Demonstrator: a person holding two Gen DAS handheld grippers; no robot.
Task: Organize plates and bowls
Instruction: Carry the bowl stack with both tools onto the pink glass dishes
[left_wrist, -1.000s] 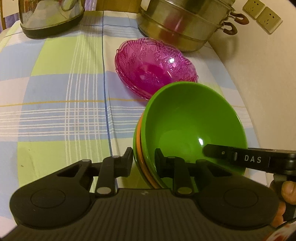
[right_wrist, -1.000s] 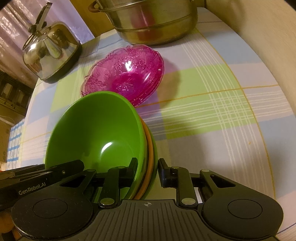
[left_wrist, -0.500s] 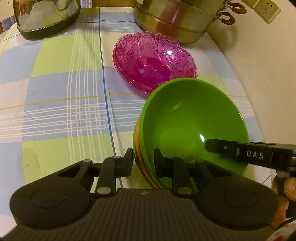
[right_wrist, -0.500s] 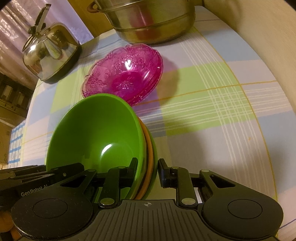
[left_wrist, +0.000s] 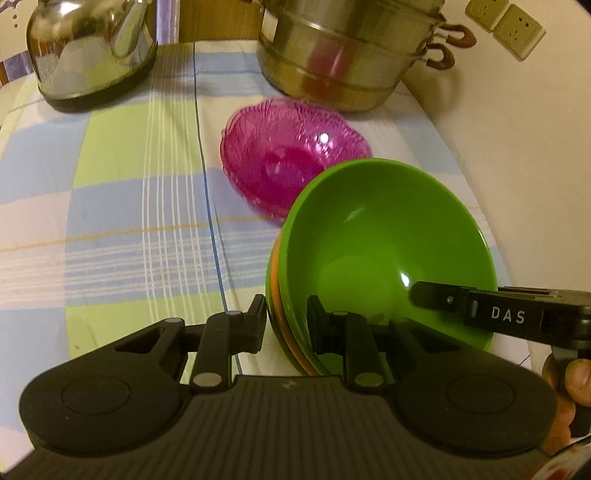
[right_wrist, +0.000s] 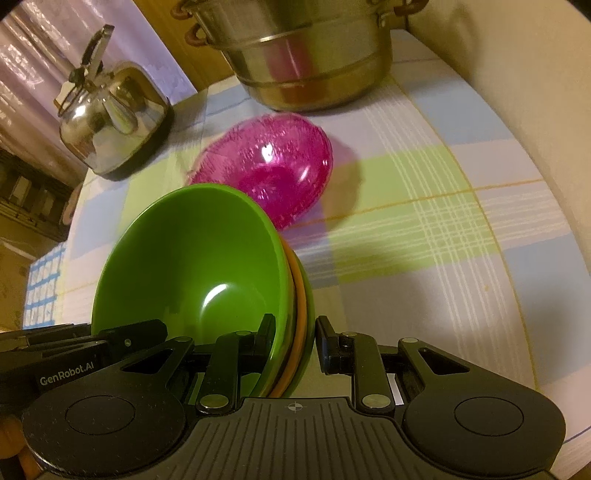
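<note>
A: Where's the stack?

B: Both your left tool (left_wrist: 286, 317) and right tool (right_wrist: 295, 338) clench the nested bowls (left_wrist: 384, 251), beside the pink glass bowl (left_wrist: 291, 162).

A: Advice?

B: Lift both sides evenly.

Left matte-black plastic two-finger gripper (left_wrist: 286, 319): ribbed base plate, two round side housings, silver pivot screws on the finger links. Right matte-black plastic two-finger gripper (right_wrist: 295, 341): same build, white "DAS" and "GenRobot.AI" lettering on its sides.

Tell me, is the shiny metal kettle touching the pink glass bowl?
Apart. The right wrist view shows checked tablecloth between the shiny metal kettle and the pink glass bowl.
</note>
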